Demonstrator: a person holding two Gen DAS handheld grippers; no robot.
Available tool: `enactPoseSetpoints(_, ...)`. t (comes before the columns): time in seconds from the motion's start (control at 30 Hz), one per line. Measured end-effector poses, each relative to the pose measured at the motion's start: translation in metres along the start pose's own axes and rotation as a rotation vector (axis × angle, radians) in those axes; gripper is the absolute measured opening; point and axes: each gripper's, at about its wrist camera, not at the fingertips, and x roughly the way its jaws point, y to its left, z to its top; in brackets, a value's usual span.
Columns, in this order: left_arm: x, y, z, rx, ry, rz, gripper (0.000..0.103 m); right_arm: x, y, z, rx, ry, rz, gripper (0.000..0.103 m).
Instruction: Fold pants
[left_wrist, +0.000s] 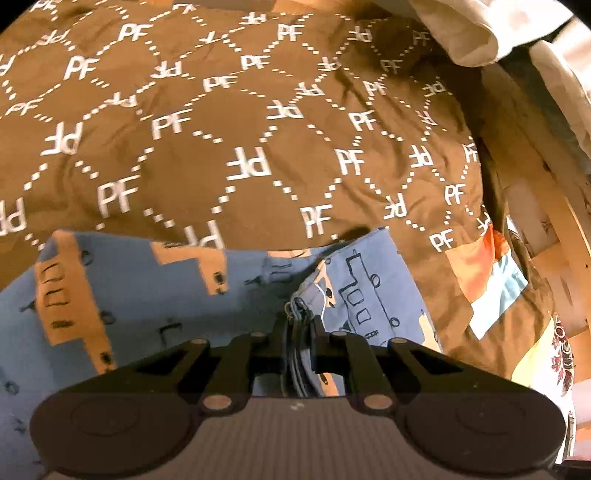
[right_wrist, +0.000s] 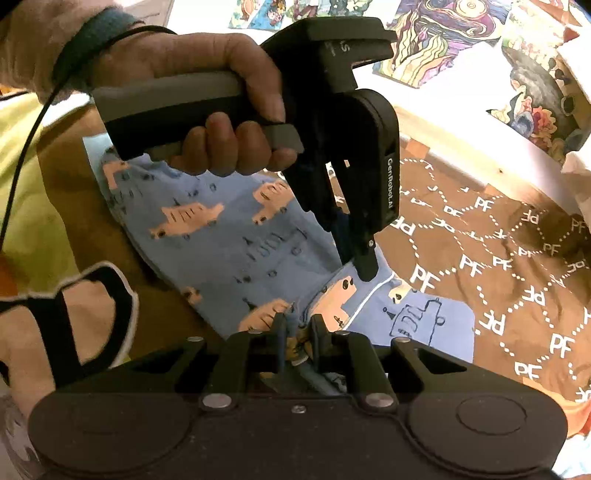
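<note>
Your left gripper (left_wrist: 298, 325) is clamped on a bunched edge of the pants (left_wrist: 147, 295): several layers of blue cloth are squeezed between its black fingers (left_wrist: 318, 332), and the folds run back toward the camera. Your right gripper (right_wrist: 297, 328) is pinched on the pants too, with a gathered seam and a bit of orange print caught between its narrow-set fingers.

The pants are light blue, printed with orange trucks and outlined train shapes. They lie on the brown bedspread (left_wrist: 258, 129), which carries a white "PF" lattice. In the right wrist view the cloth spreads away to the left and up, under your left hand (right_wrist: 207, 92), while a smaller flap with a white-piped edge (right_wrist: 373, 295) lies flat just right of the right gripper.

From that same view, your left hand wraps the grey handle of the left gripper, a black cable trailing from the wrist. That gripper points down, its tips pressed into the pants just beyond the right gripper, so the two grips sit near each other on the same stretch of fabric.

Beyond the bedspread, a pale wooden bed edge (right_wrist: 480, 162) runs across, with colourful patterned cloth (right_wrist: 443, 37) behind it. In the left wrist view a white cloth (left_wrist: 480, 29) sits at the top right, and a patchwork piece (left_wrist: 487, 280) lies by the right edge.
</note>
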Motion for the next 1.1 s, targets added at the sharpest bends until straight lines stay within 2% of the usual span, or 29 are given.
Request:
enactPoseSetpoints(0.5, -0.053, 0.060, -0.014, -0.048, -0.008, 0.020, 0.012, 0.018, 0.036, 0.040, 0.019, -0.054, 0.151, 0.014)
enactPoseSetpoints(0.7, -0.063, 0.086, -0.023, -0.069, 0.006, 0.042, 0.012, 0.029, 0.053, 0.051, 0.013, -0.053, 0.207, 0.014)
enactPoseSetpoints(1.1, -0.066, 0.113, -0.031, -0.058, 0.024, 0.067, 0.012, 0.054, 0.072, 0.060, 0.033, -0.029, 0.268, 0.014)
